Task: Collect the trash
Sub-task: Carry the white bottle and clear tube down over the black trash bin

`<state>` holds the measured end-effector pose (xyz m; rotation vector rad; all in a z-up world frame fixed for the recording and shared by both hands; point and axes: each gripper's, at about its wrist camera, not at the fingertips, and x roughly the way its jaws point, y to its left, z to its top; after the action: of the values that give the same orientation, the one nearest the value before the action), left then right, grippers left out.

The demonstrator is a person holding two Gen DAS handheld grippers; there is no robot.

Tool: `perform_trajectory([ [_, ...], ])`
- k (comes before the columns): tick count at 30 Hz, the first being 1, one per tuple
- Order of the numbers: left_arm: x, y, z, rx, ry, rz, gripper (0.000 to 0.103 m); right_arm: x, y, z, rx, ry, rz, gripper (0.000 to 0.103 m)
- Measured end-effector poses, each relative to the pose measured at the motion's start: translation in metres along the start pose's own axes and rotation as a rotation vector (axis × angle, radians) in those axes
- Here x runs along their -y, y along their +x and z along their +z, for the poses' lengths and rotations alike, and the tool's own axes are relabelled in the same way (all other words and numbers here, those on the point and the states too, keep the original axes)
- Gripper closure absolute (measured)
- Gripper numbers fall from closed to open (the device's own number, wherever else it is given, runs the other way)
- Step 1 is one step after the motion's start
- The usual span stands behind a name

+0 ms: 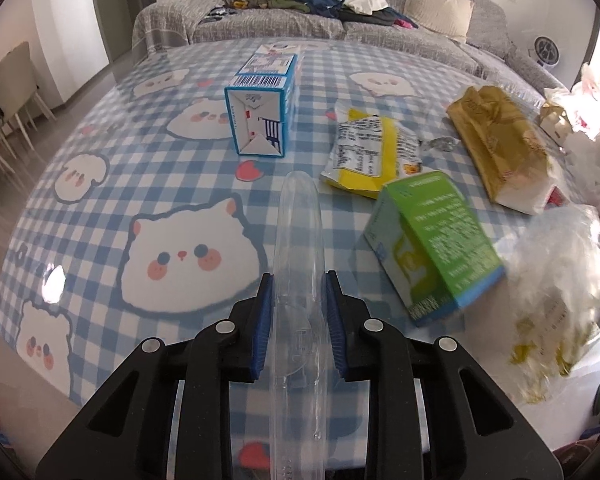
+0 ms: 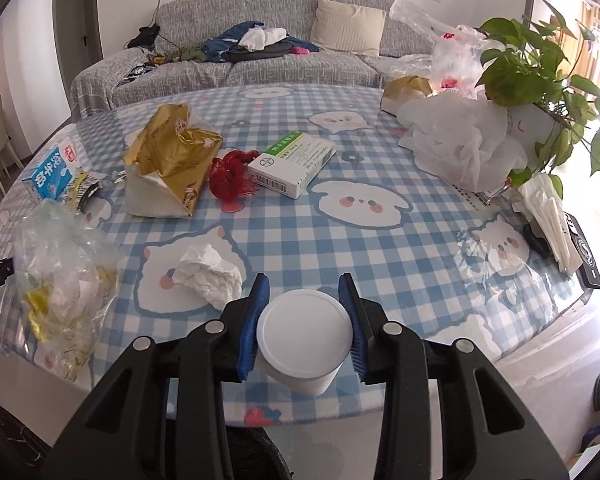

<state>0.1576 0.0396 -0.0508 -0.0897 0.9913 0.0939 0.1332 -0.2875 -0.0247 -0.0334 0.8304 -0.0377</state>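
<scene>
Left claw: the left claw is clamped on a clear plastic strip, which runs lengthwise between the pads and juts out past them over the near edge of the tabletop; likely pinched so it can be lifted off.
Right claw: the right claw grips a white tub by its sides at the near edge, lid up, so it stays upright.
Pose: both claws tilt steeply down toward the cloth.
Near trash: crumpled tissue just left of the tub; a clear bag with scraps inside hangs at the near left edge, probably the collecting bag.
Middle: green carton, yellow wrapper, gold bag, red netting, medicine box.
Far: blue milk carton lying on its side toward the far edge.
</scene>
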Motion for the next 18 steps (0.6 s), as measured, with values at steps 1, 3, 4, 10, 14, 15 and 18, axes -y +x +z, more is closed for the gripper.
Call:
perform_trajectory([
  [1,0.000,-0.004,-0.001,0.004,0.001,-0.003,0.078,0.000,-0.004,-0.001,0.006,-0.001,0.001,0.068],
  [3,0.001,-0.013,-0.006,0.013,0.000,-0.014,0.078,0.000,-0.011,-0.005,0.015,-0.001,0.004,0.068],
  [4,0.000,-0.017,-0.008,0.017,-0.001,-0.019,0.078,0.000,-0.015,-0.007,0.018,0.000,0.006,0.068],
  [10,0.003,-0.045,-0.024,0.042,0.005,-0.039,0.078,-0.002,-0.037,-0.016,0.046,-0.003,0.021,0.068],
  [14,0.004,-0.056,-0.038,0.045,0.006,-0.042,0.078,-0.005,-0.052,-0.025,0.061,-0.003,0.035,0.068],
  [15,0.003,-0.059,-0.042,0.043,0.006,-0.047,0.078,-0.006,-0.054,-0.026,0.063,-0.003,0.038,0.068],
  [18,0.005,-0.065,-0.053,0.038,0.006,-0.048,0.078,-0.009,-0.063,-0.032,0.075,-0.002,0.054,0.068],
])
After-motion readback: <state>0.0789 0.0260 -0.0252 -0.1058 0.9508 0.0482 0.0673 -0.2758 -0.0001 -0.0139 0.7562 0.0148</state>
